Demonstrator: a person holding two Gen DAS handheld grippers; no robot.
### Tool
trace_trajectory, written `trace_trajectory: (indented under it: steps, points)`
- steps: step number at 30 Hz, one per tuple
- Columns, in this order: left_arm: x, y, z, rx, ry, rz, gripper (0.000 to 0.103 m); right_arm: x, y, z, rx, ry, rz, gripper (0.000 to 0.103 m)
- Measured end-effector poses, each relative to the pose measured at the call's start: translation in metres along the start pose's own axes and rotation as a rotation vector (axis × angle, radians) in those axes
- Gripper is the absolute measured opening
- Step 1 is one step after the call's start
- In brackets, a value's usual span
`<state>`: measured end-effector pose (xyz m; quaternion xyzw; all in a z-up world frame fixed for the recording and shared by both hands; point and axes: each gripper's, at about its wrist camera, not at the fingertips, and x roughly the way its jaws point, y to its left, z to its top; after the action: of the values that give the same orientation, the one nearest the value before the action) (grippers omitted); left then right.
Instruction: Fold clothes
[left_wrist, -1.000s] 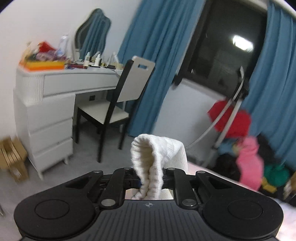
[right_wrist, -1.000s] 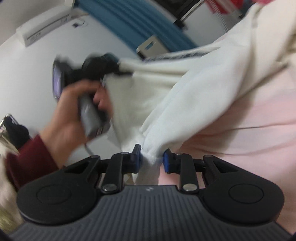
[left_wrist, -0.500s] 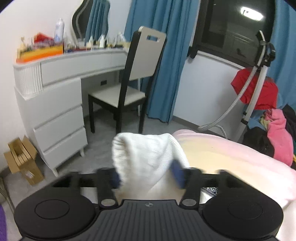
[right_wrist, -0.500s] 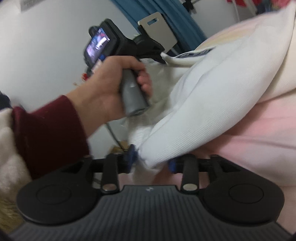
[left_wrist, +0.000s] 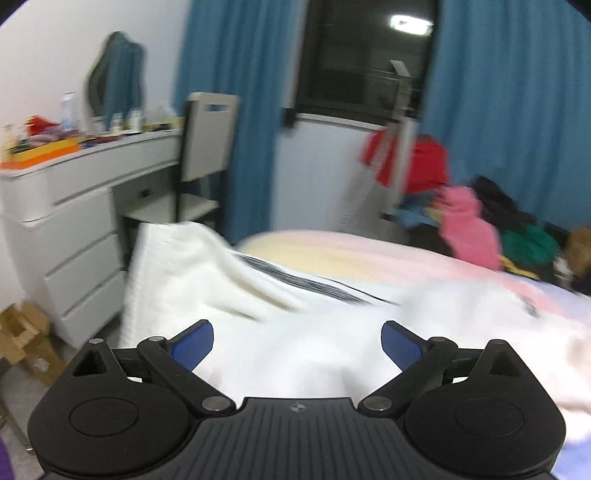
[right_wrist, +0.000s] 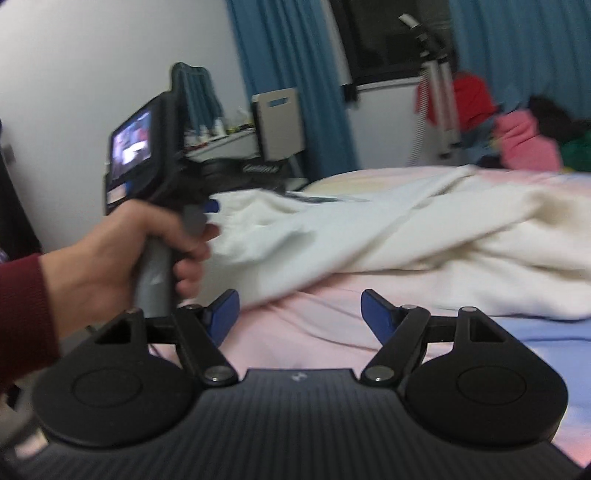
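Left wrist: left hand-held gripper (left_wrist: 297, 341) jaws opening wide, released above the white garment (left_wrist: 258, 310).

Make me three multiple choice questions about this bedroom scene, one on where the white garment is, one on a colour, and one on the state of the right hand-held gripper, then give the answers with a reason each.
1. Where does the white garment lie?
A. on the chair
B. on the pink bedcover
C. on the floor

2. What colour are the curtains?
A. blue
B. yellow
C. grey

3. How is the right hand-held gripper?
A. clamped on the white garment
C. clamped on a red shirt
B. open, gripping nothing

Answers:
1. B: in the right wrist view the garment is spread across the pink bedcover.
2. A: blue curtains hang on both sides of the dark window.
3. B: its blue pads stand wide apart and are opening, with only bedcover seen between them, and the garment lies beyond them.
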<state>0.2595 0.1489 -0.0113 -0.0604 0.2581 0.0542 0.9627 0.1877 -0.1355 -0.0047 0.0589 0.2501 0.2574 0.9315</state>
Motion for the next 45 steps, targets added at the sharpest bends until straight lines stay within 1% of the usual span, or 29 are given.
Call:
trace_trajectory:
  steps: [3, 6, 9, 10, 13, 16, 18, 20, 21, 22, 23, 24, 25, 26, 27, 28, 29, 31, 33, 36, 37, 39, 41, 42, 43, 45]
  points:
    - [-0.014, -0.048, -0.016, 0.052, -0.007, -0.059, 0.098, -0.033, -0.024, -0.007, -0.001, -0.005, -0.085, 0.075]
    - [-0.015, -0.101, -0.023, 0.14, -0.032, -0.067, 0.098, -0.062, -0.053, -0.016, 0.044, -0.028, -0.171, 0.075]
    - [-0.003, -0.146, -0.024, 0.201, -0.055, -0.069, 0.097, -0.08, -0.077, -0.026, 0.106, -0.072, -0.213, 0.075]
    - [0.006, -0.158, -0.023, 0.216, -0.061, -0.062, 0.097, -0.078, -0.086, -0.027, 0.12, -0.085, -0.22, 0.075]
    - [0.046, -0.191, -0.013, 0.228, -0.057, -0.036, 0.095, -0.075, -0.104, -0.035, 0.135, -0.133, -0.254, 0.075]
    - [0.1, -0.213, 0.005, 0.215, -0.033, -0.002, 0.092, -0.048, -0.122, -0.04, 0.121, -0.119, -0.32, 0.075]
    - [0.143, -0.226, 0.016, 0.246, -0.005, 0.012, 0.088, -0.035, -0.136, -0.041, 0.132, -0.079, -0.311, 0.075]
    - [0.177, -0.235, 0.018, 0.294, 0.029, 0.035, 0.087, -0.023, -0.153, -0.041, 0.172, -0.068, -0.299, 0.075]
    - [0.193, -0.24, 0.019, 0.314, 0.046, 0.044, 0.083, -0.017, -0.162, -0.041, 0.192, -0.068, -0.3, 0.075]
    - [0.205, -0.242, 0.02, 0.32, 0.066, 0.043, 0.068, -0.01, -0.17, -0.043, 0.213, -0.062, -0.307, 0.075]
    - [0.211, -0.242, 0.021, 0.312, 0.078, 0.031, 0.061, -0.004, -0.178, -0.044, 0.24, -0.049, -0.312, 0.075]
    - [0.217, -0.242, 0.021, 0.303, 0.09, 0.018, 0.05, 0.002, -0.186, -0.046, 0.267, -0.036, -0.317, 0.075]
    - [0.22, -0.243, 0.022, 0.303, 0.097, 0.004, 0.032, 0.008, -0.192, -0.047, 0.288, -0.027, -0.314, 0.075]
    - [0.216, -0.246, 0.024, 0.333, 0.079, -0.012, 0.025, 0.015, -0.199, -0.048, 0.31, -0.019, -0.311, 0.075]
    - [0.209, -0.249, 0.025, 0.37, 0.055, -0.027, 0.016, 0.019, -0.202, -0.049, 0.33, -0.015, -0.314, 0.075]
    - [0.197, -0.253, 0.023, 0.43, 0.005, -0.035, 0.006, 0.023, -0.205, -0.049, 0.349, -0.012, -0.318, 0.075]
    - [0.181, -0.254, 0.021, 0.46, -0.033, -0.047, 0.006, 0.024, -0.207, -0.05, 0.366, -0.013, -0.318, 0.075]
    - [0.152, -0.25, 0.018, 0.439, -0.057, -0.084, 0.004, 0.02, -0.206, -0.049, 0.377, -0.03, -0.311, 0.075]
    - [0.112, -0.245, 0.016, 0.436, -0.105, -0.12, 0.004, 0.009, -0.202, -0.048, 0.379, -0.074, -0.32, 0.075]
    - [0.038, -0.233, 0.004, 0.443, -0.201, -0.166, 0.004, -0.009, -0.196, -0.048, 0.381, -0.141, -0.335, 0.075]
    - [0.013, -0.227, -0.002, 0.428, -0.228, -0.186, 0.004, -0.016, -0.194, -0.047, 0.379, -0.163, -0.342, 0.075]
    - [-0.042, -0.211, -0.022, 0.41, -0.274, -0.214, 0.004, -0.029, -0.189, -0.045, 0.376, -0.208, -0.356, 0.075]
    - [-0.089, -0.199, -0.047, 0.398, -0.29, -0.241, 0.004, -0.044, -0.183, -0.043, 0.374, -0.242, -0.362, 0.075]
    - [-0.107, -0.193, -0.06, 0.397, -0.281, -0.253, 0.004, -0.051, -0.181, -0.043, 0.375, -0.255, -0.364, 0.075]
    - [-0.121, -0.187, -0.073, 0.393, -0.268, -0.263, 0.004, -0.058, -0.179, -0.042, 0.375, -0.268, -0.366, 0.075]
    - [-0.143, -0.171, -0.106, 0.367, -0.212, -0.282, 0.004, -0.07, -0.176, -0.043, 0.391, -0.274, -0.361, 0.075]
